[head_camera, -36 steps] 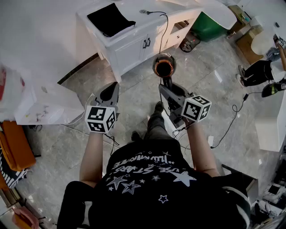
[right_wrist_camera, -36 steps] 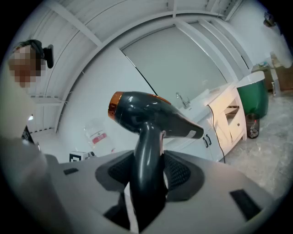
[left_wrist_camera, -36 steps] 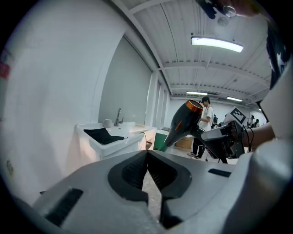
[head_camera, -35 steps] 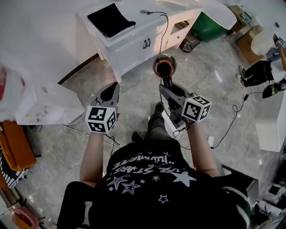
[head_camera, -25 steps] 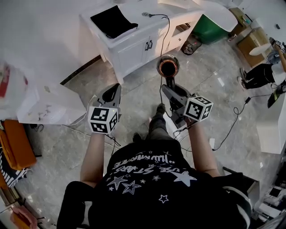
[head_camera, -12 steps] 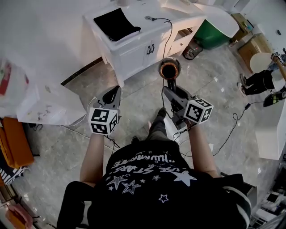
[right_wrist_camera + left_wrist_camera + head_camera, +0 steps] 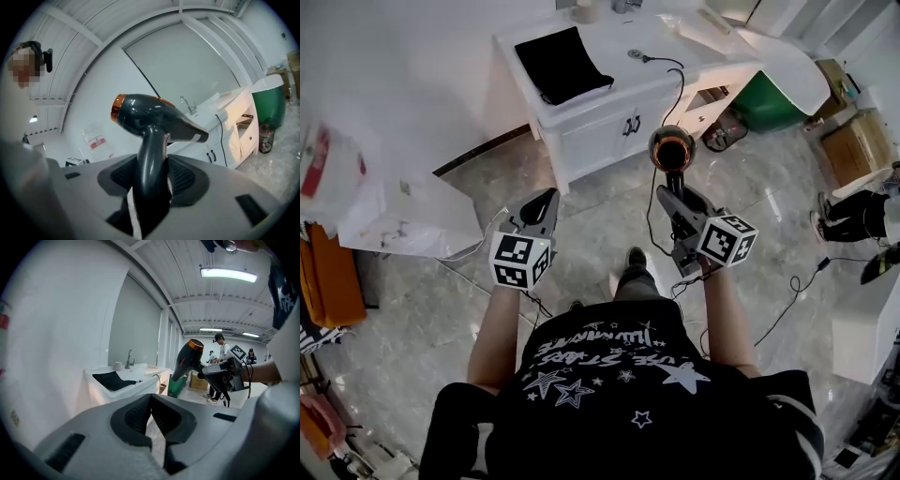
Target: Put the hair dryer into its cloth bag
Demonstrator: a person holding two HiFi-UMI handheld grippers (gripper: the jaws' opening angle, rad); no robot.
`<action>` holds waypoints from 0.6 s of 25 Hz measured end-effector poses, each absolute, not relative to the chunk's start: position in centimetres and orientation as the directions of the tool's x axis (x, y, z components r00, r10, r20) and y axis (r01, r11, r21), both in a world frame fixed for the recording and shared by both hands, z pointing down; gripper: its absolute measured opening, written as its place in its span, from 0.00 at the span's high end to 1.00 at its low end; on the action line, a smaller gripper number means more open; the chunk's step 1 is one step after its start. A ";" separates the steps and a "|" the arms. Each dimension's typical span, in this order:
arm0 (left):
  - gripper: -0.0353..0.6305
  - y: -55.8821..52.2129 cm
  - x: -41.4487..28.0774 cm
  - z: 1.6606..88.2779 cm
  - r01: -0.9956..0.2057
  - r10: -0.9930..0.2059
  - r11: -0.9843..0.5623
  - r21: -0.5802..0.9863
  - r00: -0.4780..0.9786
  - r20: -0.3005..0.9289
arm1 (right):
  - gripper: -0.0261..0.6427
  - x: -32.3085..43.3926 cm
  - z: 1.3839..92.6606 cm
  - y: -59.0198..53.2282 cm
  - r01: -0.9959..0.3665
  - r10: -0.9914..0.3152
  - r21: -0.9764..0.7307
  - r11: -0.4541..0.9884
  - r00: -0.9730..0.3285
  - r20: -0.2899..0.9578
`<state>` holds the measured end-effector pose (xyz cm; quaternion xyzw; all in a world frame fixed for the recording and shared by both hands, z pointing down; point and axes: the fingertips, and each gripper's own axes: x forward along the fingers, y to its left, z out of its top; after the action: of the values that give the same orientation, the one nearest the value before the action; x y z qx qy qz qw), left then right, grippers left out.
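Note:
A dark grey hair dryer (image 7: 672,150) with a copper ring stands upright over the floor, and my right gripper (image 7: 677,193) is shut on its handle. In the right gripper view the handle (image 7: 151,154) fills the gap between the pads, with the barrel pointing right. The black cloth bag (image 7: 561,64) lies flat on the white vanity top, ahead and to the left of the dryer. My left gripper (image 7: 538,201) is shut and empty, hanging over the floor short of the vanity. The left gripper view shows the bag (image 7: 112,379) beyond its closed tips and the dryer (image 7: 190,360) off to the right.
The white vanity cabinet (image 7: 619,127) has a sink, a faucet (image 7: 128,358) and a cup at the back. A black cord (image 7: 660,187) runs from the counter down past the dryer. A green bin (image 7: 776,101) stands to the right, and white plastic bags (image 7: 394,211) lie to the left. People stand at the far right.
Both grippers and the person have moved forward toward the vanity, which now sits closer in the head view. The dryer stays gripped in the right gripper, and the left stays shut.

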<state>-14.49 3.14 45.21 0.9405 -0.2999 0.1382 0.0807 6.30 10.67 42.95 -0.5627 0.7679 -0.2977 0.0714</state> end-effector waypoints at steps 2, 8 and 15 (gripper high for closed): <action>0.93 2.1 -13.7 45.6 -0.607 -0.560 -0.793 0.055 0.762 0.324 | 0.67 7.6 43.0 9.1 -0.819 -0.894 -0.528 0.224 -0.389 0.223; 0.93 -0.4 -10.0 46.6 -0.681 -0.620 -0.730 0.052 0.693 0.369 | 0.67 12.0 44.0 4.9 -0.814 -0.841 -0.483 0.322 -0.480 0.250; 0.93 -2.8 -6.2 46.4 -0.752 -0.686 -0.659 0.028 0.615 0.388 | 0.67 16.1 44.6 1.7 -0.769 -0.778 -0.486 0.415 -0.577 0.250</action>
<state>-6.20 -2.84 46.37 0.8937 -0.4022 0.1749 0.0942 16.12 1.72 44.65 -0.4598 0.8411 -0.2849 0.0072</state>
